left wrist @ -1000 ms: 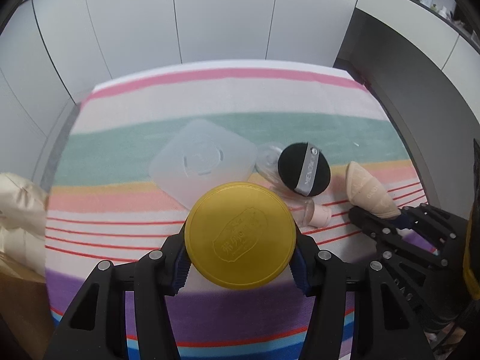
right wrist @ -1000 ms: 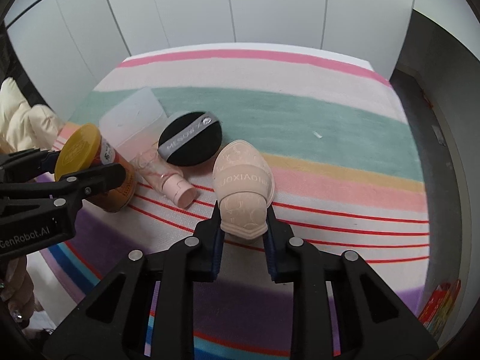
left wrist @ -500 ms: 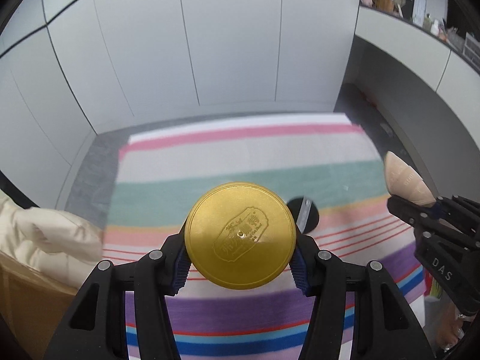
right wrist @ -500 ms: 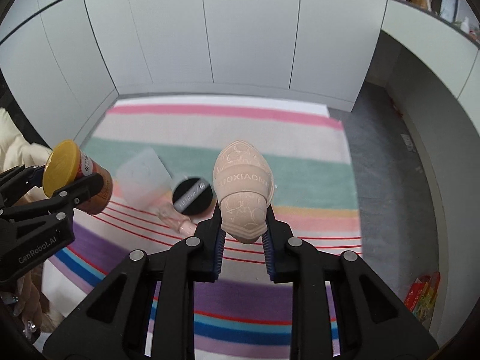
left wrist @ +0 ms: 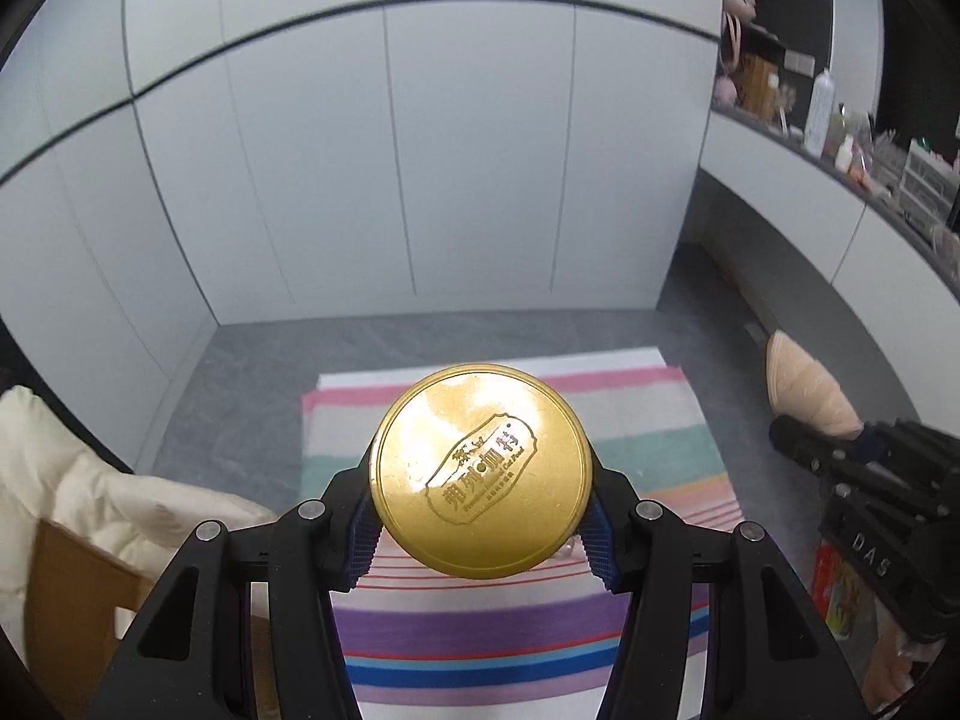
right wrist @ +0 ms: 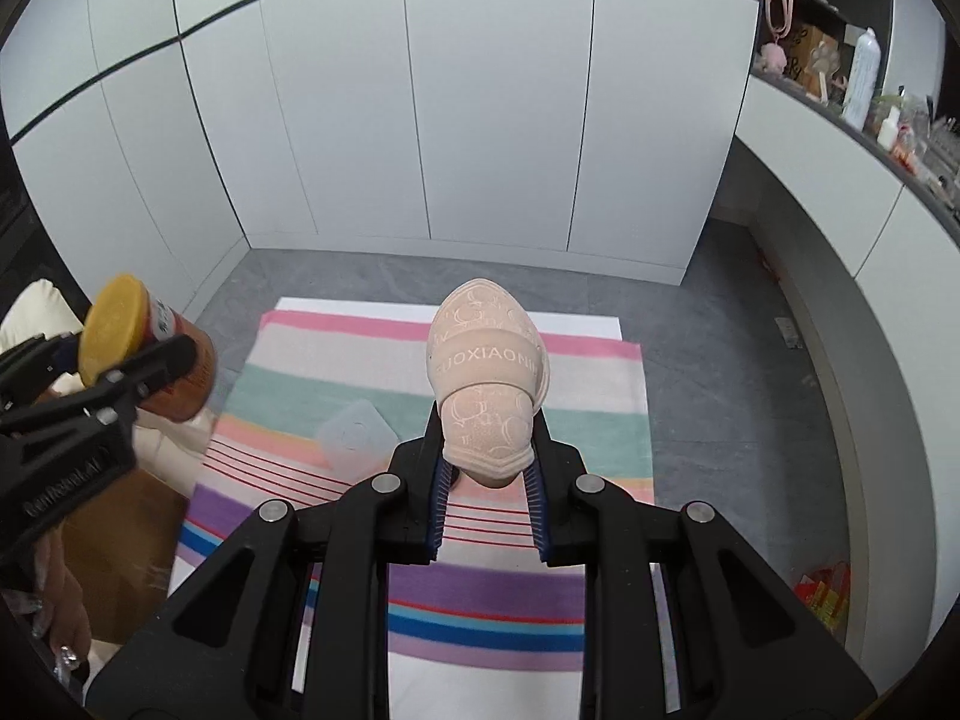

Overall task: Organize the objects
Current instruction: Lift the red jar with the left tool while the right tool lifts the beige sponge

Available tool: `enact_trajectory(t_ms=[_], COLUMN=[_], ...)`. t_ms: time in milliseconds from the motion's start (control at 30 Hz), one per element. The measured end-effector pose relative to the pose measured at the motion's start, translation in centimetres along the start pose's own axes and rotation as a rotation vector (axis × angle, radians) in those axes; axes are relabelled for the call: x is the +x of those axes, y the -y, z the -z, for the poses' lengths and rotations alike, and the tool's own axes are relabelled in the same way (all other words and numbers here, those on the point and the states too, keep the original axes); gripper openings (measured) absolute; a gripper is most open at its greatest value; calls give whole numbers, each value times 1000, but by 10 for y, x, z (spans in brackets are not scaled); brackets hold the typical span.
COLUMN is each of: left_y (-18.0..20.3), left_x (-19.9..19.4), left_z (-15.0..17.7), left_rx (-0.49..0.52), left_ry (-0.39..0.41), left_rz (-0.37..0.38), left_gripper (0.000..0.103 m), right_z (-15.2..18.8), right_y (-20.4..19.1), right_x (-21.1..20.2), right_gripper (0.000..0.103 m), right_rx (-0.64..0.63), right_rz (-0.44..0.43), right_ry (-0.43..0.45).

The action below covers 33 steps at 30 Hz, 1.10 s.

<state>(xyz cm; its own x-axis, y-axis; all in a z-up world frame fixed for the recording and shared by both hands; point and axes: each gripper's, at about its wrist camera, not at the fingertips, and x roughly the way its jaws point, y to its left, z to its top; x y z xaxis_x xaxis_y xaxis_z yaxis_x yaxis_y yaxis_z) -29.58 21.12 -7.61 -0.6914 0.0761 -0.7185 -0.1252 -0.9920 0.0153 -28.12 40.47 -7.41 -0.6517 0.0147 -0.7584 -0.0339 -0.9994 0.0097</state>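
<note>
Left wrist view: the left gripper (left wrist: 480,531) is clamped on a jar with a gold lid (left wrist: 480,471), its blue pads (left wrist: 363,531) pressing both sides of the lid, which faces the camera and bears embossed lettering. The jar hangs high above a striped cloth (left wrist: 480,630) spread on a grey floor (left wrist: 252,360). At the right edge the right gripper (left wrist: 840,441) grips a beige sponge (left wrist: 804,387).

Right wrist view: the right gripper (right wrist: 487,498) is closed on the narrow end of the beige sponge (right wrist: 486,384), whose band reads "NINOAIXIONG" in mirror. Far below on the striped cloth (right wrist: 432,600) lies a translucent square lid (right wrist: 354,438). At left, the left gripper (right wrist: 129,369) carries the amber jar (right wrist: 150,354), tilted.
</note>
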Motion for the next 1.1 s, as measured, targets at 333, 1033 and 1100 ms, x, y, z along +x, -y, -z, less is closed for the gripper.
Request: enact_trajectory(t_ms=[333,1033,1100], left_y=[-4,-3,-4], left_x=[-67,-119,-127], left_z=[-3,51,55], left_rx=[12,6,3], left_ry=[54,14,6], left_rz=[-31,-32,-23], left_gripper=[56,56,56], right_z=[0,45,52], right_y=[-16,-27,-24], right_x=[-52,-103,-113], right_gripper=[23,23,23], right_rx=[-16,2,10], right_rz=[4,20,19], right_ry=[29,10,13])
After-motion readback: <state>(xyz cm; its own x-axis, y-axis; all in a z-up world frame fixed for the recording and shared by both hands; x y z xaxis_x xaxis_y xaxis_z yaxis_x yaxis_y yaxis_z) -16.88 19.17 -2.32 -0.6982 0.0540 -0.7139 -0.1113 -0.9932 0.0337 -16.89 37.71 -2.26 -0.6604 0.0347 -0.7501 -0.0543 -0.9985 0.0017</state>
